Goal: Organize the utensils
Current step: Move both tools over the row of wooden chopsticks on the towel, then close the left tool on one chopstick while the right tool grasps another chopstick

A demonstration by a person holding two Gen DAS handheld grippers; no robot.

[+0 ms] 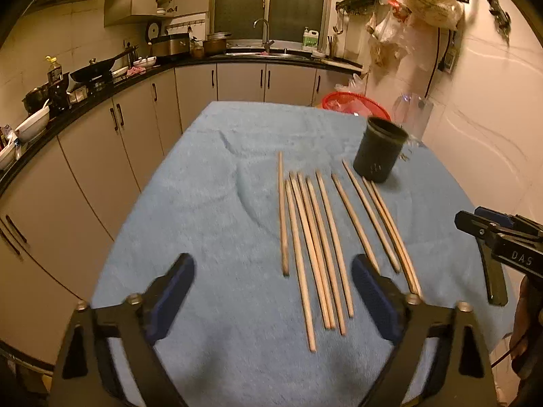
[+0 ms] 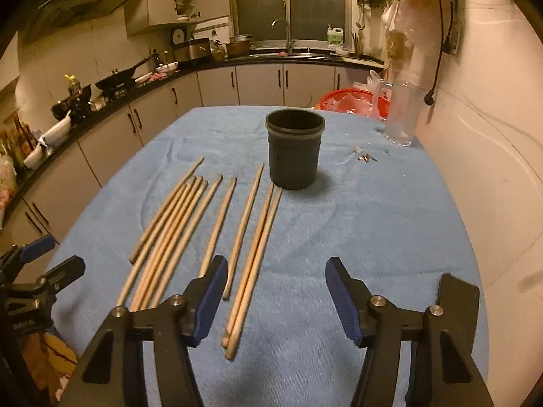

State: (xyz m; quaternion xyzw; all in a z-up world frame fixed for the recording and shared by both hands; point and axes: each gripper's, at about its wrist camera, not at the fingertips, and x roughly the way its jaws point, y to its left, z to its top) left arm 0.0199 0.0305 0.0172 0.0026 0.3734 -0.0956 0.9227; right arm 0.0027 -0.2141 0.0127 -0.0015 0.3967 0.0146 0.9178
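Observation:
Several wooden chopsticks [image 1: 319,251] [image 2: 190,234] lie side by side on a blue towel [image 1: 210,203] [image 2: 366,237]. A dark round holder cup [image 1: 379,149] [image 2: 294,149] stands upright just beyond their far ends. My left gripper [image 1: 273,279] hangs open above the near ends of the middle chopsticks, with nothing held. My right gripper [image 2: 276,279] is open over the near ends of the rightmost pair, holding nothing. It also shows at the right edge of the left wrist view [image 1: 488,237], and the left gripper shows at the left edge of the right wrist view [image 2: 44,261].
A clear glass jar [image 2: 404,115] stands at the table's far right, with small metal bits [image 2: 366,157] near it. A red basket [image 2: 356,100] sits behind the table. Kitchen counters with pans and bowls [image 1: 34,125] run along the left and back. A wall is close on the right.

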